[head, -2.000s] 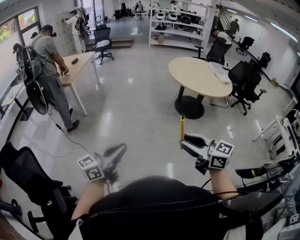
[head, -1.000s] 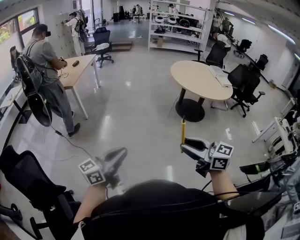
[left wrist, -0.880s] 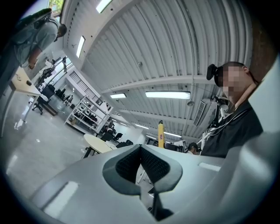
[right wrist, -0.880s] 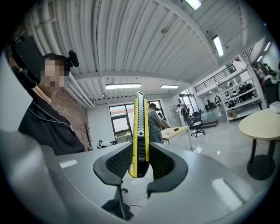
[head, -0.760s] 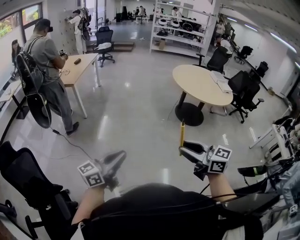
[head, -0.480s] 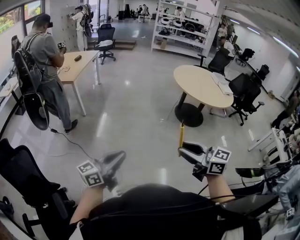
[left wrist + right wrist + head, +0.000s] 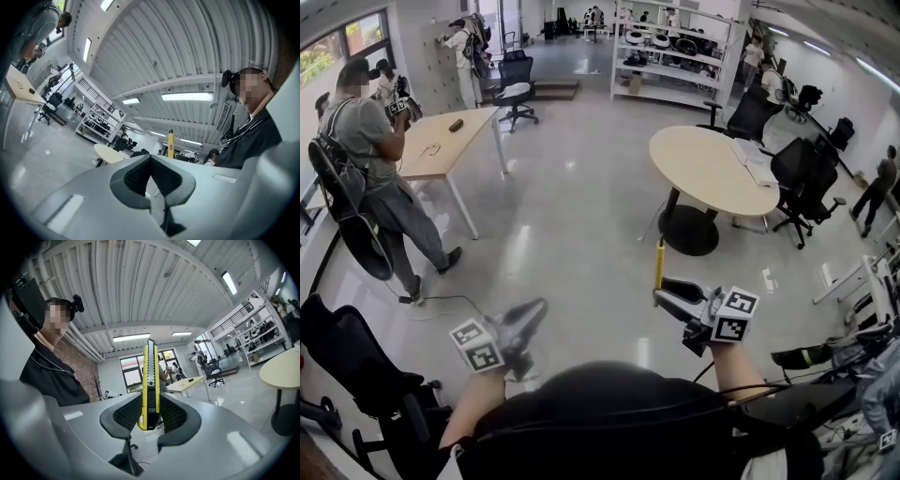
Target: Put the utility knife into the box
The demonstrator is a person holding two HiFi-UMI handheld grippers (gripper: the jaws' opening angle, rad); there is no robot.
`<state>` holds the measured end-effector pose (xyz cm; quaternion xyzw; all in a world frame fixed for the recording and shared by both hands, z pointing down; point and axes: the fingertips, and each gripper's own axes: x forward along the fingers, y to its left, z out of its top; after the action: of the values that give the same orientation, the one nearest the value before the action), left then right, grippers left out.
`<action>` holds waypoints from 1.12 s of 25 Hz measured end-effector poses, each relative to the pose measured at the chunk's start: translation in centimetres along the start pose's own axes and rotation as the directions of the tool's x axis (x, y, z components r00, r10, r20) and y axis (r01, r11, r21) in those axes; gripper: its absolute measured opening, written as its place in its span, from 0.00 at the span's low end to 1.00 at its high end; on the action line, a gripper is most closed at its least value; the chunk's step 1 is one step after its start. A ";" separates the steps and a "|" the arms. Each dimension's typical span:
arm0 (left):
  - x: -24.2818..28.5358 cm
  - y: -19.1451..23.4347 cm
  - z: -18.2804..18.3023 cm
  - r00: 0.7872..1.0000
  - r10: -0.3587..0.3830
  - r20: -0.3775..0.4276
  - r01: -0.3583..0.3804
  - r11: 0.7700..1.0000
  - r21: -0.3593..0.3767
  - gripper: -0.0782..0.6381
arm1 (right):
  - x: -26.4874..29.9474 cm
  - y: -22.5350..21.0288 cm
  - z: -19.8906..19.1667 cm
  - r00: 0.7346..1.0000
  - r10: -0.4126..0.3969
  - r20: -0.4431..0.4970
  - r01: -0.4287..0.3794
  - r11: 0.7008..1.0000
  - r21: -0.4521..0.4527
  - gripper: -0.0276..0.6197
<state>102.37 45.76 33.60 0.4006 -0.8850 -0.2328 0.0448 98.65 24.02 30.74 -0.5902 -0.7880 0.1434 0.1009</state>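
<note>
Holding utility knife [image 7: 150, 380] upright in mid-air; right hand-held gripper [image 7: 150, 417] clamped on its lower end. Left hand-held gripper [image 7: 151, 174] closed, empty. Judged light, stiff, smooth-sided; a grip nearer mid-handle would resist tipping. No box in view.

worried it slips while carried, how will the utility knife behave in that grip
Probably stiff: the utility knife stands straight and upright. It may pivot, since the right gripper clamps only its lower end. Its smooth yellow casing could slip.

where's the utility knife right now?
The utility knife stands upright, clamped in the right gripper, right of centre in head view, with the round table beyond it.
</note>
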 end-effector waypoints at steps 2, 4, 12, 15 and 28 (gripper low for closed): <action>2.7 -0.5 0.0 1.000 -0.002 0.002 0.002 1.000 0.009 0.11 | -1.3 -2.0 1.1 1.000 0.016 -0.002 -0.016 1.000 -0.007 0.25; 5.6 -0.8 0.1 1.000 0.000 0.006 0.000 1.000 0.021 0.11 | -2.8 -3.9 2.0 0.999 0.032 -0.009 -0.032 0.999 -0.023 0.25; 16.8 -0.8 -0.8 1.000 0.000 0.020 0.000 1.000 0.007 0.11 | -9.1 -13.1 4.2 0.999 0.029 -0.020 -0.030 0.999 -0.035 0.25; 19.7 -0.3 -1.3 1.000 -0.007 0.005 0.007 1.000 -0.003 0.11 | -10.3 -15.9 4.3 1.000 0.015 -0.013 -0.016 1.000 -0.016 0.25; 23.4 9.0 0.8 0.999 -0.041 0.006 0.041 0.998 -0.044 0.11 | -5.2 -23.0 5.5 0.999 -0.039 -0.035 0.039 0.999 -0.004 0.25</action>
<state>80.20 34.09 34.41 0.4169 -0.8714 -0.2543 0.0464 77.63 12.39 33.58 -0.5774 -0.7976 0.1298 0.1167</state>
